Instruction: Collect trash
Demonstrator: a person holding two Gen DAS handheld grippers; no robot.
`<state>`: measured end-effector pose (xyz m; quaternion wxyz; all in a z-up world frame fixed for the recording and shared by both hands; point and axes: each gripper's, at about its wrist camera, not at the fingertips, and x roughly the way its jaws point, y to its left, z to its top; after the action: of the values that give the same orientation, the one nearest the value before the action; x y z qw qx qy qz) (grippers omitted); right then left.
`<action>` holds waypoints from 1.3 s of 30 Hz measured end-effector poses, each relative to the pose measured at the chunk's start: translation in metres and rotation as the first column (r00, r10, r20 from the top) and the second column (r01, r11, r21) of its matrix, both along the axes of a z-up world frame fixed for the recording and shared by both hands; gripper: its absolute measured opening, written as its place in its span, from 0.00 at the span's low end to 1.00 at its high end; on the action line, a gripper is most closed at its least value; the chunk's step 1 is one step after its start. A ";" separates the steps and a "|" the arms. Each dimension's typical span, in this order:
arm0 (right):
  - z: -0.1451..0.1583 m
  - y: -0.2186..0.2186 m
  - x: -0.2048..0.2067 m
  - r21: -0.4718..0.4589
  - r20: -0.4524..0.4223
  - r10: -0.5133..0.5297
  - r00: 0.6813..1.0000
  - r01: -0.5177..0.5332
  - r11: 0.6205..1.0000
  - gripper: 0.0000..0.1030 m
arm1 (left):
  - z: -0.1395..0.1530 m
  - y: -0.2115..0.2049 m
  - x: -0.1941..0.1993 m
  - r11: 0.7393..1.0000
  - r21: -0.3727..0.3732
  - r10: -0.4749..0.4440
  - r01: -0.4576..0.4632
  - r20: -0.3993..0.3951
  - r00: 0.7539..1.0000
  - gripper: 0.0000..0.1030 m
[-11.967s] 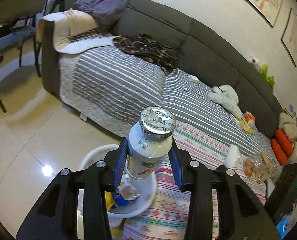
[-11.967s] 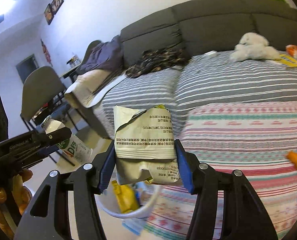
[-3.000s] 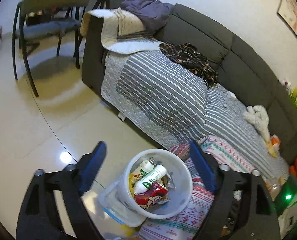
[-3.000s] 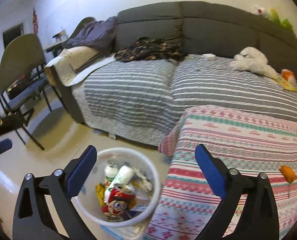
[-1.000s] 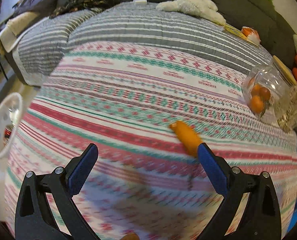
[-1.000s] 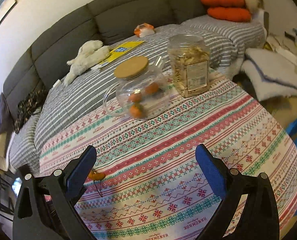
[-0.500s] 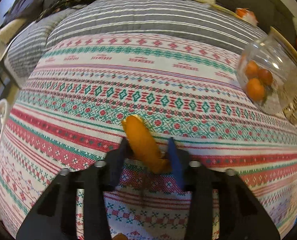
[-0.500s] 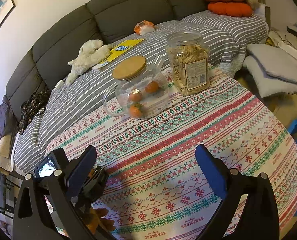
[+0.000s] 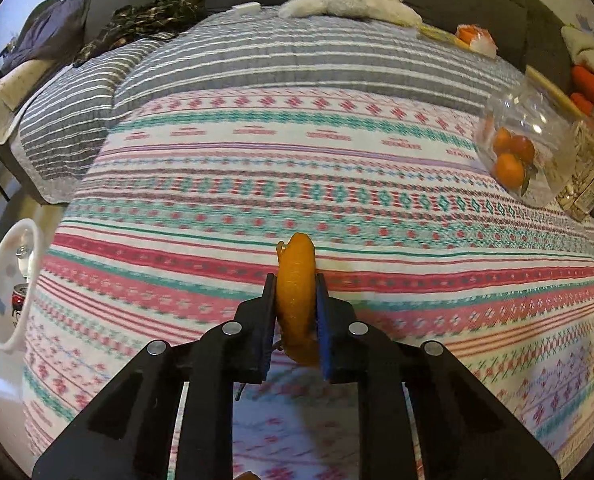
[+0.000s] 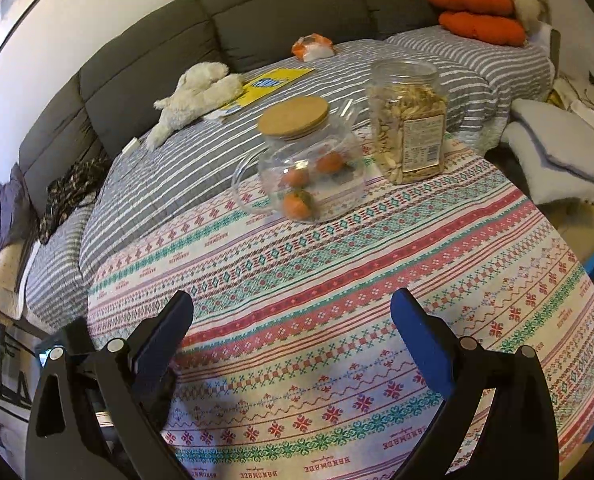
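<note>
One orange peel (image 9: 296, 280) clamped in left gripper (image 9: 295, 300), mid-tablecloth (image 9: 417, 184), bin (image 9: 1, 280) past left edge

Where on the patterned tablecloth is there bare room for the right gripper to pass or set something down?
Bare cloth runs from the open right gripper up to the round glass jar with the cork lid, and out to the table's right edge. It is crowded at the far edge, where that jar and the tall clear plastic snack jar stand close, and left, where the left gripper pinches orange peel.

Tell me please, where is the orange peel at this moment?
In the left wrist view, the orange peel is clamped between the pads of the left gripper, low in the middle, above the patterned tablecloth, with the white trash bucket far left.
</note>
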<state>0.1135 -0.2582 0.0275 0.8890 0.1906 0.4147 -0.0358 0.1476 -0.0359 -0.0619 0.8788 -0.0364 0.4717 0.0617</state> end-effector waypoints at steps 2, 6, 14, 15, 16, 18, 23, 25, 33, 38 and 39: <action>-0.001 0.008 0.000 -0.015 -0.002 0.018 1.000 -0.018 1.000 0.93 | 0.007 0.018 -0.005 1.000 -0.017 0.006 -0.006 0.008 1.000 0.17; -0.004 0.028 -0.001 -0.045 -0.005 0.053 0.999 -0.053 0.998 0.93 | 0.022 0.052 -0.018 0.999 -0.033 0.030 -0.029 0.029 0.999 0.17; -0.010 0.078 -0.005 -0.111 -0.014 0.153 0.988 -0.154 0.982 0.93 | 0.055 0.129 -0.040 0.992 0.044 0.115 -0.119 0.088 0.989 0.17; -0.010 0.084 -0.006 -0.117 -0.015 0.165 0.986 -0.166 0.979 0.93 | 0.057 0.139 -0.043 0.990 0.049 0.128 -0.132 0.092 0.988 0.17; -0.011 0.091 -0.006 -0.122 -0.017 0.180 0.984 -0.181 0.976 0.93 | 0.061 0.154 -0.046 0.986 0.055 0.151 -0.156 0.095 0.984 0.17; -0.012 0.100 -0.007 -0.122 -0.017 0.196 0.980 -0.197 0.973 0.93 | 0.065 0.174 -0.051 0.980 0.060 0.182 -0.189 0.099 0.978 0.17; -0.007 0.128 -0.011 -0.108 0.013 0.238 0.971 -0.235 0.966 0.93 | 0.074 0.232 -0.066 0.952 0.039 0.298 -0.304 0.111 0.948 0.17; -0.003 0.142 -0.013 -0.108 0.035 0.260 0.965 -0.255 0.961 0.93 | 0.077 0.250 -0.071 0.939 0.038 0.336 -0.342 0.120 0.934 0.17; 0.009 0.207 -0.030 -0.170 0.104 0.386 0.917 -0.366 0.915 0.93 | 0.067 0.313 -0.084 0.892 0.029 0.448 -0.451 0.072 0.891 0.36; 0.004 0.223 -0.035 -0.241 0.107 0.394 0.913 -0.361 0.901 0.93 | 0.091 0.322 -0.103 0.859 0.019 0.499 -0.512 0.192 0.845 0.92; 0.003 0.223 -0.035 -0.252 0.113 0.386 0.915 -0.350 0.902 0.93 | 0.097 0.320 -0.106 0.856 0.020 0.501 -0.517 0.218 0.837 0.93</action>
<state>0.0789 -0.0348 0.0305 0.9259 0.0083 0.3638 0.1016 0.0414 0.2840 0.0349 0.8753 -0.1323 0.3491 0.3074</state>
